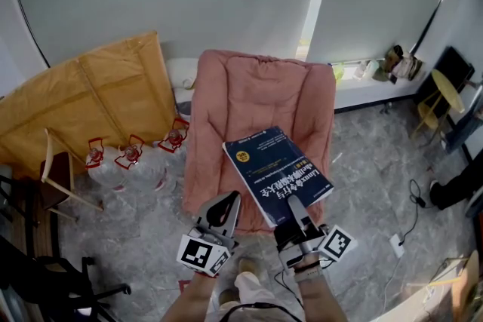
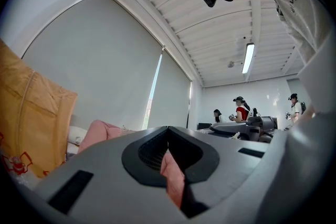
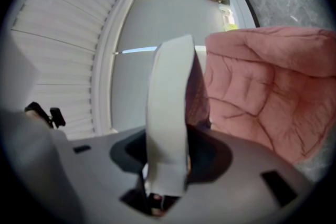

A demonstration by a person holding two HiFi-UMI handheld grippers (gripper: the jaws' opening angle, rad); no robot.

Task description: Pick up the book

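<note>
A blue book [image 1: 275, 170] with white and yellow print hangs tilted above the front of a pink padded cushion [image 1: 256, 102]. My right gripper [image 1: 290, 209] is shut on the book's near lower edge. In the right gripper view the book's pale page edge [image 3: 168, 113] stands upright between the jaws, with the pink cushion [image 3: 262, 92] behind it to the right. My left gripper [image 1: 225, 206] hovers to the left of the book, apart from it, jaws together and holding nothing. In the left gripper view its jaws [image 2: 168, 131] meet, and a strip of pink cushion [image 2: 97, 131] shows beyond.
An orange padded mat [image 1: 83, 94] leans at the left. Water bottles with red handles [image 1: 128, 158] stand on the marble floor beside a wooden chair [image 1: 56, 177]. A yellow stool [image 1: 441, 98] and a cable with a socket [image 1: 396, 241] are at the right. People [image 2: 241, 110] stand far off.
</note>
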